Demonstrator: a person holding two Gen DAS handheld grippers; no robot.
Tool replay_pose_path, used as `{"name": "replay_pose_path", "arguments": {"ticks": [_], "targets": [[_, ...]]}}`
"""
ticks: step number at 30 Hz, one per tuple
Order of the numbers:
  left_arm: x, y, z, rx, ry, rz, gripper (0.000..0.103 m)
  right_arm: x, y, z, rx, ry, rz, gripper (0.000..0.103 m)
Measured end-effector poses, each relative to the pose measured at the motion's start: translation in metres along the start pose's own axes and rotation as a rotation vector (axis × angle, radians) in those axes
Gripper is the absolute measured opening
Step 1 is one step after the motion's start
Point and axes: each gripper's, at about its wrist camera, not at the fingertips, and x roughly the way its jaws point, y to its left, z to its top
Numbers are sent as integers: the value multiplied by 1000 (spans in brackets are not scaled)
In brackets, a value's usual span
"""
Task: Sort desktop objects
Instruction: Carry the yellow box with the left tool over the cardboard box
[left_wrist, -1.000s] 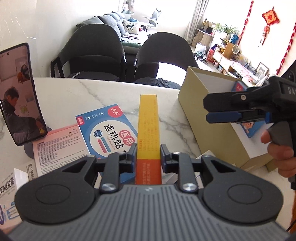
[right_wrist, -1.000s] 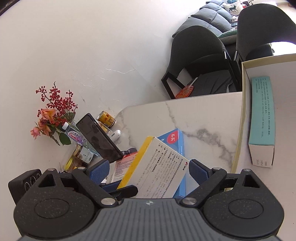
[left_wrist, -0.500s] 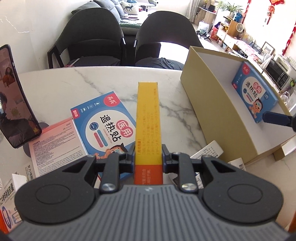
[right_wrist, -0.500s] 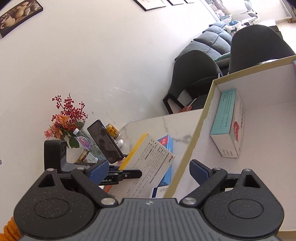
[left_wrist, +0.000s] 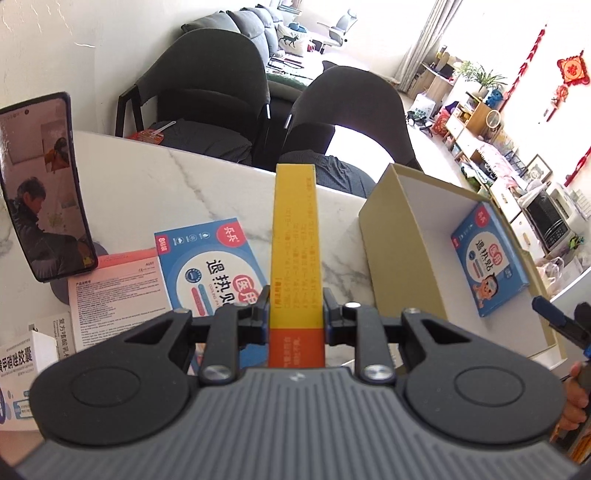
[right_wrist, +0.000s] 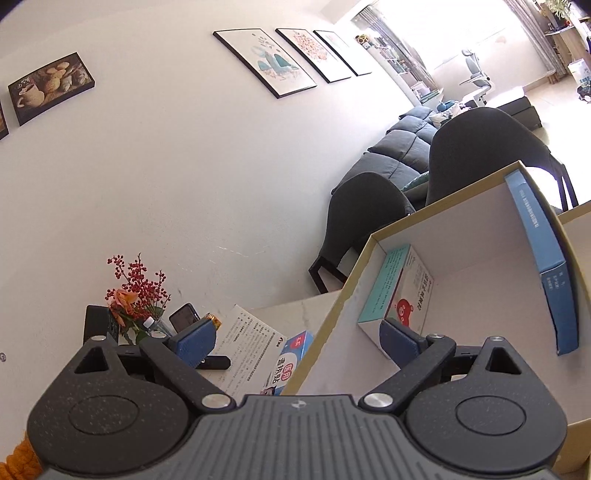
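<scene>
Cardboard is what is being handled in the left wrist view: a long, narrow yellow box (left_wrist: 294, 236) with an orange end is clamped flat between the closed-in fingers of the left gripper (left_wrist: 295, 314) and is carried above the white marble table (left_wrist: 155, 173). The step in hand is judged to be the transfer of this carton to the open tan storage box (left_wrist: 400, 266), whose matte outer wall stands just to the right. Inside it, a glossy blue fever-patch box (left_wrist: 487, 258) is seen leaning against the white lining. On the table, a matching blue box (left_wrist: 210, 266) lies flat beside a pink printed leaflet (left_wrist: 118, 277), with a propped phone (left_wrist: 40, 184) further left. The next move is judged to call for a swing to the right and a lift over the rim before release. In the right wrist view, the right gripper (right_wrist: 295, 339) is spread wide with nothing held, its blue pads (right_wrist: 194, 341) set either side of the storage box's near wall. A teal-and-white carton (right_wrist: 397, 291) is seen standing in the far corner, and the blue box is propped on edge along the right wall. Red berries and flowers (right_wrist: 136, 291) are noted by the plain white wall.
</scene>
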Motion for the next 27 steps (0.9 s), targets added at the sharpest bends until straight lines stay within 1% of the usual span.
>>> {"name": "replay_pose_path", "arguments": {"ticks": [3,7,11,18,23,27], "targets": [[0,-16,11,-16,-16,-53,22,-13,-9,3,6,-48,-27,96],[8,-44,23,7,-26,-76,23,-21,-20,5,21,-91,-66,96],[24,-75,32,27,-24,-111,23,-24,-29,4,52,-113,-63,96],[64,-128,38,85,19,-161,23,-32,-41,4,74,-168,-109,96],[101,-161,38,108,63,-184,23,-36,-48,5,81,-211,-179,96],[126,-181,37,114,93,-183,23,-42,-54,6,78,-263,-235,96]]}}
